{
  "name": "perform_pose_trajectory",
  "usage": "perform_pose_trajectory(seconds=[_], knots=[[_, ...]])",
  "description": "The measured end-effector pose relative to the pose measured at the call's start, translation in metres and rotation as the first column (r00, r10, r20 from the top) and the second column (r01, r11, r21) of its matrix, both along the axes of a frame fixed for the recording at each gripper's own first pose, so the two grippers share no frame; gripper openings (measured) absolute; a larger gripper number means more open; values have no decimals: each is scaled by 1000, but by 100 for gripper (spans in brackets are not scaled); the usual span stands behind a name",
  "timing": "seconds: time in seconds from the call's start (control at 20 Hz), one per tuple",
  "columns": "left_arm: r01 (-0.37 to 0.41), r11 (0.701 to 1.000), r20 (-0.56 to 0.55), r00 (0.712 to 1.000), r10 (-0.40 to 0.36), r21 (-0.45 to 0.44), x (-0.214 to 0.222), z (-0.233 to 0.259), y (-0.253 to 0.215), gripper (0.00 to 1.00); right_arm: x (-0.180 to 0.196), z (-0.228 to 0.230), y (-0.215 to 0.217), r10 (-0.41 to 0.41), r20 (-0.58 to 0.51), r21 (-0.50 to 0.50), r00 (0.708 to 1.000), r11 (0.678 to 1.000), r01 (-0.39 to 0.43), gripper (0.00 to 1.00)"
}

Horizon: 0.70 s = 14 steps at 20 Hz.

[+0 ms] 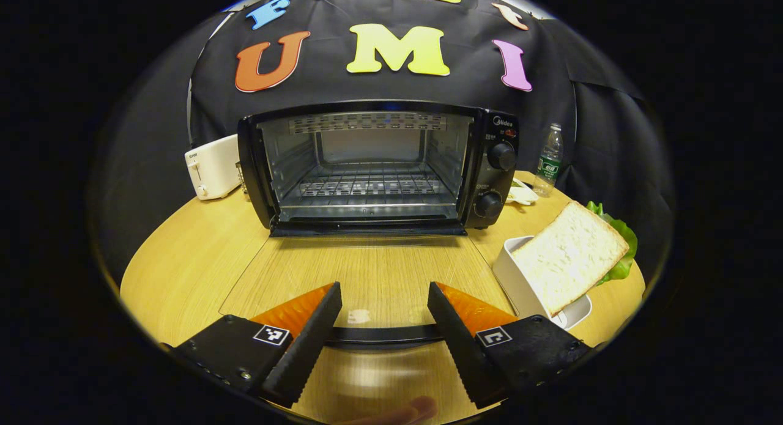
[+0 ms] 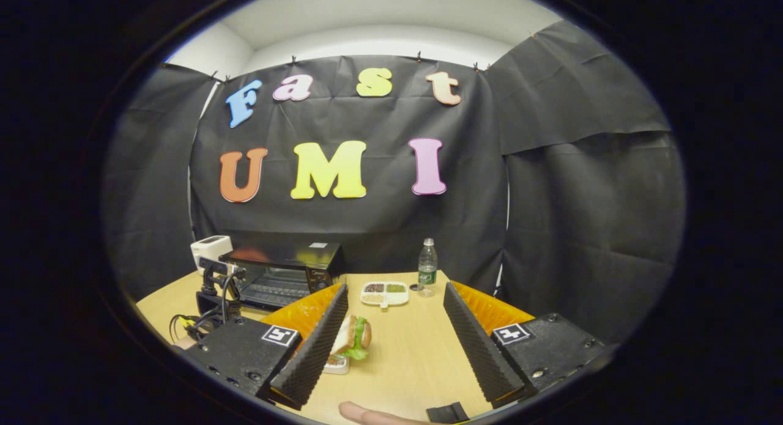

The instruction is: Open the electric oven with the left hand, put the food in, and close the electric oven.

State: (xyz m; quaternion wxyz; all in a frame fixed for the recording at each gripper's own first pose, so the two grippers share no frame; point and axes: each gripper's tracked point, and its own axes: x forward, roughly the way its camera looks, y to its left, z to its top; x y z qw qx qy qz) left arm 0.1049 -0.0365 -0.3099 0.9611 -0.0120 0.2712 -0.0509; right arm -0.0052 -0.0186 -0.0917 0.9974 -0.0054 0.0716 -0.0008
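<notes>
The black electric oven (image 1: pixel 489 168) stands at the back of the wooden table with its glass door (image 1: pixel 367 266) folded down flat toward me. Its wire rack (image 1: pixel 367 186) is bare. My left gripper (image 1: pixel 384 287) is open just above the door's front edge, and the door handle (image 1: pixel 382 336) lies between its fingers, untouched. A sandwich of white bread and lettuce (image 1: pixel 569 257) leans in a white dish (image 1: pixel 511 275) to the right of the door. My right gripper (image 2: pixel 394 287) is open and holds nothing, high above the table, with the sandwich (image 2: pixel 353 338) below its left finger.
A white toaster (image 1: pixel 211 166) sits left of the oven and a water bottle (image 1: pixel 549 159) to its right. A divided dish of beans (image 2: pixel 384 292) lies near the bottle (image 2: pixel 426 267). The table's round edge runs close on both sides.
</notes>
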Motion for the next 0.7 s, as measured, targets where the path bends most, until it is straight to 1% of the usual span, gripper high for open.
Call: perform_pose_trajectory(seconds=[0.1, 0.2, 0.25, 0.3, 0.5, 0.7], knots=[[-1, 1000, 34, 999, 1, -10, -3, 18, 1, 93, 5, 0, -1, 5, -4, 4, 1000, 1000, -5, 96], [-4, 1000, 103, 995, 7, -27, -6, 47, 2, 93, 13, -2, -3, 9, -14, 5, 1000, 1000, -9, 97], [-7, 1000, 137, 991, 11, -29, -10, 62, 4, 82, 17, -2, -4, 15, -19, -2, 1000, 1000, -15, 97], [-9, 999, 169, 985, 15, -32, -15, 79, 6, 93, 21, -3, -3, 26, -26, -4, 999, 1000, -26, 96], [-23, 999, 274, 961, 32, -37, -41, 145, 16, 92, 45, -15, -5, 82, -89, 4, 993, 997, -82, 96], [-37, 999, 393, 919, 35, -3, -73, 207, 26, 92, 77, -33, -16, 112, -170, 17, 979, 994, -111, 97]])
